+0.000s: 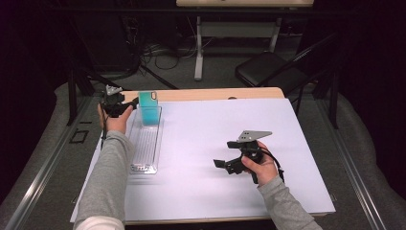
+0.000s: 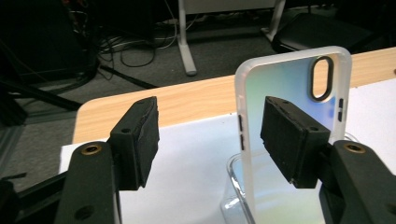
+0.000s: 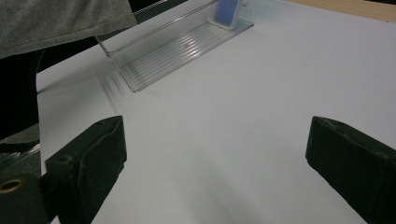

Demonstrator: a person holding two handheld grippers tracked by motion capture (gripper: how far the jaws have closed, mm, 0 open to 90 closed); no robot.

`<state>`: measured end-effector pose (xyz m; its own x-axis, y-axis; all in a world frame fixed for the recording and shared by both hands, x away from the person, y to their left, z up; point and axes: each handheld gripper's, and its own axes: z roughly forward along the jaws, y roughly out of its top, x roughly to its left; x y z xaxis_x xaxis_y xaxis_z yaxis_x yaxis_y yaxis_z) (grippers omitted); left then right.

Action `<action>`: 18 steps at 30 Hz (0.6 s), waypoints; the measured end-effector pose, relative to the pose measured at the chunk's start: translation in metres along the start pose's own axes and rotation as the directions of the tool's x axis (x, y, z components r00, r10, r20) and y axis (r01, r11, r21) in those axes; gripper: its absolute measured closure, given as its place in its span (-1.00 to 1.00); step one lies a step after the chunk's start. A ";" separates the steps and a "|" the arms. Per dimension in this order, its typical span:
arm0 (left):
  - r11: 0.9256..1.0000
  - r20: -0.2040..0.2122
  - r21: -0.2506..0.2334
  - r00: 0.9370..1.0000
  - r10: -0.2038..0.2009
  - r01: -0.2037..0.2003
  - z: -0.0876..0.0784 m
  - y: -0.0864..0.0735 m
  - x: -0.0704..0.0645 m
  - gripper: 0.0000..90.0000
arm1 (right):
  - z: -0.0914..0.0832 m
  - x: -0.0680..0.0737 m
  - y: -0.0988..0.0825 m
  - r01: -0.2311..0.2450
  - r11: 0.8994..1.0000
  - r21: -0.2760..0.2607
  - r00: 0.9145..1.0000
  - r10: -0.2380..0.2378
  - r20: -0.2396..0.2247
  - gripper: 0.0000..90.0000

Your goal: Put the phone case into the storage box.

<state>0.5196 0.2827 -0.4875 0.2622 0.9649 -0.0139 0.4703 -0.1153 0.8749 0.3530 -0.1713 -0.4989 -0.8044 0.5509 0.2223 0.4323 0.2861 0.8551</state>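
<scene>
Phone case [image 2: 292,116] stands upright at the far end of the clear tray [image 1: 146,148], and with your left gripper [image 2: 210,135] jaws apart around its edge and your right gripper [image 3: 215,154] wide open, one nudge could topple it.

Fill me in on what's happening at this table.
A person works with a claw in each hand. The left claw is up at the far end of a clear tray, where a phone case stands upright on its edge. Its jaws are apart, one pad in front of the case and the other well clear of it, so nothing is clamped. The right claw sits open over the bare white table surface, away from the tray, holding nothing.
</scene>
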 end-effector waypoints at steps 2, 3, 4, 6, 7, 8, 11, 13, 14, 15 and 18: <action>1.000 -0.008 0.010 1.000 -0.003 0.003 -0.002 0.001 0.000 -0.17 | 0.000 0.000 0.000 -0.002 1.000 0.003 1.000 0.002 0.002 -0.89; 1.000 -0.011 0.011 1.000 -0.009 0.010 -0.002 0.001 0.001 -0.17 | 0.000 0.000 0.000 -0.003 1.000 0.002 1.000 0.003 0.001 -0.89; 1.000 -0.006 0.016 1.000 -0.018 0.018 -0.003 0.001 0.001 -0.17 | 0.000 0.000 0.000 -0.001 1.000 -0.001 1.000 0.001 0.000 -0.89; 1.000 -0.008 0.021 1.000 -0.020 0.020 -0.004 0.001 0.001 -0.18 | 0.000 0.000 0.000 -0.001 1.000 -0.002 1.000 0.001 -0.002 -0.89; 0.999 -0.005 0.019 1.000 -0.025 0.025 -0.004 0.001 0.001 -0.21 | 0.000 0.000 0.000 -0.002 1.000 -0.002 1.000 0.002 -0.002 -0.89; 0.999 0.001 0.020 0.999 -0.034 0.034 -0.005 0.002 0.001 -0.24 | 0.000 0.000 0.000 -0.002 1.000 0.000 1.000 0.002 -0.002 -0.89; 0.999 0.000 0.011 0.999 -0.035 0.035 -0.007 0.002 0.001 -0.36 | 0.000 0.000 0.000 -0.005 1.000 0.002 1.000 0.005 -0.001 -0.89; 0.999 -0.002 0.008 0.999 -0.035 0.035 -0.008 0.003 0.001 -0.37 | 0.000 0.000 0.000 -0.002 1.000 0.002 1.000 0.002 0.000 -0.89; 0.999 0.001 0.005 0.999 -0.037 0.037 -0.009 0.003 0.001 -0.40 | 0.000 0.000 0.000 -0.001 1.000 0.002 1.000 0.001 0.001 -0.89; 0.999 0.007 0.005 0.999 -0.043 0.043 -0.010 0.004 0.001 -0.42 | 0.000 0.000 0.000 -0.002 1.000 -0.001 1.000 0.002 0.001 -0.89; 0.999 -0.010 0.014 0.999 -0.036 0.037 -0.013 0.006 -0.001 -0.49 | 0.000 0.000 0.000 -0.003 1.000 -0.002 1.000 0.003 0.002 -0.89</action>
<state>0.5112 0.2838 -0.4765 0.2367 0.9707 -0.0410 0.4916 -0.0832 0.8668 0.3535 -0.1714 -0.4988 -0.8022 0.5533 0.2241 0.4342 0.2832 0.8551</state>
